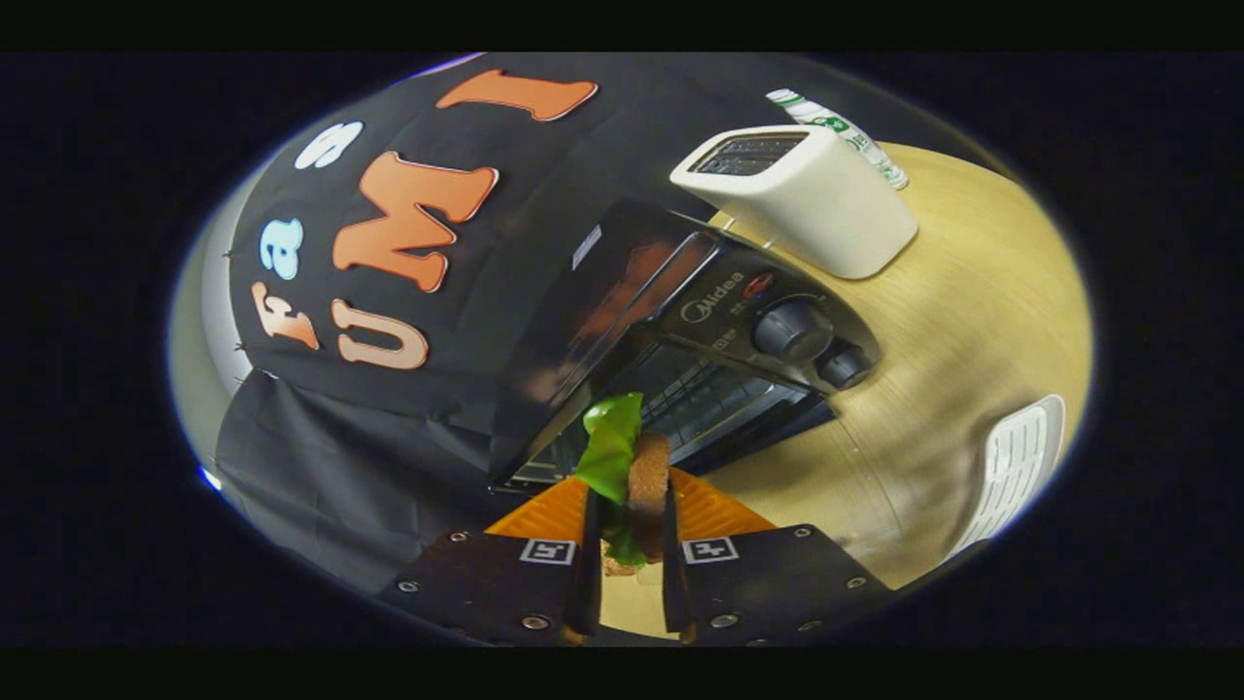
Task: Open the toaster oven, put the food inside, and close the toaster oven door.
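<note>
Now: hand-held gripper (628,506) clamped on sandwich (634,467), brown bread, green lettuce | toaster oven (680,369) just ahead, door open

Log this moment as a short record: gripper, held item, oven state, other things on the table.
gripper: gripper shut on the sandwich
held item: sandwich, brown bread with green lettuce, clamped between the fingers
oven: toaster oven just ahead of the food, door open, rack visible inside
other things: white toaster beyond the oven, bottle behind it, white tray on the wooden table
</note>
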Available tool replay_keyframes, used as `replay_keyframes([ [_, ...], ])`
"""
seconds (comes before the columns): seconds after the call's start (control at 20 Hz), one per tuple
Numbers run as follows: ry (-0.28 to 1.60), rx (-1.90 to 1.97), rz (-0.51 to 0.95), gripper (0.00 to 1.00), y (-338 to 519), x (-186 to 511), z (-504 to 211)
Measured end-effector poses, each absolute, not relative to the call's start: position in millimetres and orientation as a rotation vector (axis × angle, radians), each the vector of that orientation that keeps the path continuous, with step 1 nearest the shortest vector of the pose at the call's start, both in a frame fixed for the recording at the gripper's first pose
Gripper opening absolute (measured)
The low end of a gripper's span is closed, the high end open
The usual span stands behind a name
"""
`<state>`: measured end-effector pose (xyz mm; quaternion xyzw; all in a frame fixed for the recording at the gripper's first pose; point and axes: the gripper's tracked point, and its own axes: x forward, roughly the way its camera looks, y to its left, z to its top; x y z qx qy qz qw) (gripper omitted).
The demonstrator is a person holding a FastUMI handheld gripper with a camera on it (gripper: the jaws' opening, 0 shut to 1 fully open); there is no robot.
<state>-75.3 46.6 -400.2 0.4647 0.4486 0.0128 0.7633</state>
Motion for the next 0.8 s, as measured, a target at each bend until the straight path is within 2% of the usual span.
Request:
replay_keyframes([
  [0.8, 0.858, 1.079, -0.010, 0.26, 102, -21, -435],
])
